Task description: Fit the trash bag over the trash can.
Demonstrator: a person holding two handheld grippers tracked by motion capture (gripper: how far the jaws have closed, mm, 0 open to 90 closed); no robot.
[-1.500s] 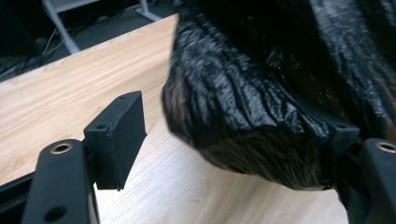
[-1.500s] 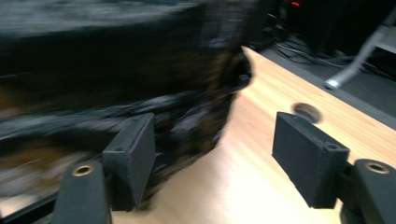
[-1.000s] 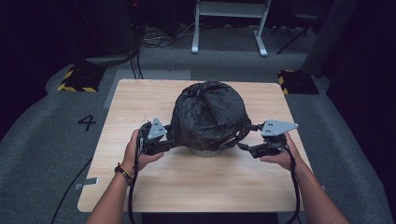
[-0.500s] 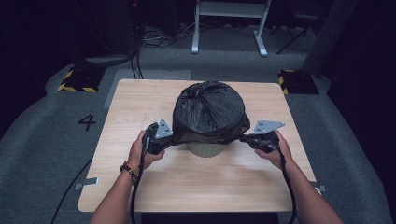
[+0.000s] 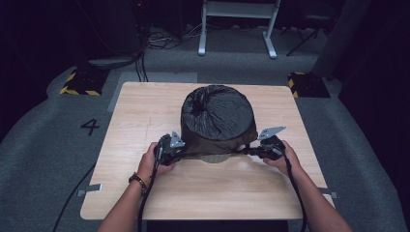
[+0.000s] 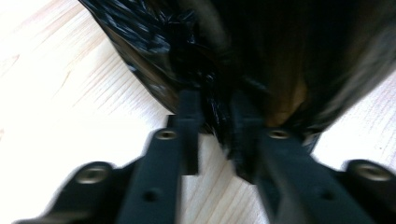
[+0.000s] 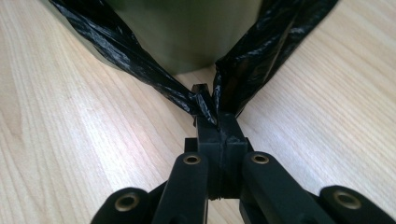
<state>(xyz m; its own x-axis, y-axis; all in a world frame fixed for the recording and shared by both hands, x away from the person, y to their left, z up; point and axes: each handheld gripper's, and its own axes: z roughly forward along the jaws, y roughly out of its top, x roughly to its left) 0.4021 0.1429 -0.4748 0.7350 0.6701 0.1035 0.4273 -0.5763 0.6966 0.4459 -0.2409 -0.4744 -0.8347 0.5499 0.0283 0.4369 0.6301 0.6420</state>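
Standing upright near the middle of the pale wooden counter [image 5: 145, 193], a round olive-green bin [image 5: 217, 155] wore a crinkled black plastic bin bag [image 5: 217, 113] pulled down over its top. We held the bag from both sides, low down near the counter. Its long axis ran straight up from the counter, and the bag's gathered, puckered centre faced upward toward the high camera.

Our right gripper [image 7: 211, 109] had its fingers [image 7: 229, 126] clenched tight on a twisted strand of the black bag, where two taut bands of plastic met just in front of the bin's green wall. From above, that right gripper [image 5: 251, 150] lay nearly level at the bin's right base, pointing inward.

Our left gripper [image 6: 215, 116] had a bunched fold of the bag between its fingers [image 6: 189, 112]; they had just been easing apart, and the blurred left gripper view left us unable to tell whether they pressed on the plastic. From above, the left gripper [image 5: 180, 152] sat against the bin's left base, also pointing inward, so the two grippers faced each other across the bin.

A grey carpeted floor [image 5: 43, 145] surrounded the counter.
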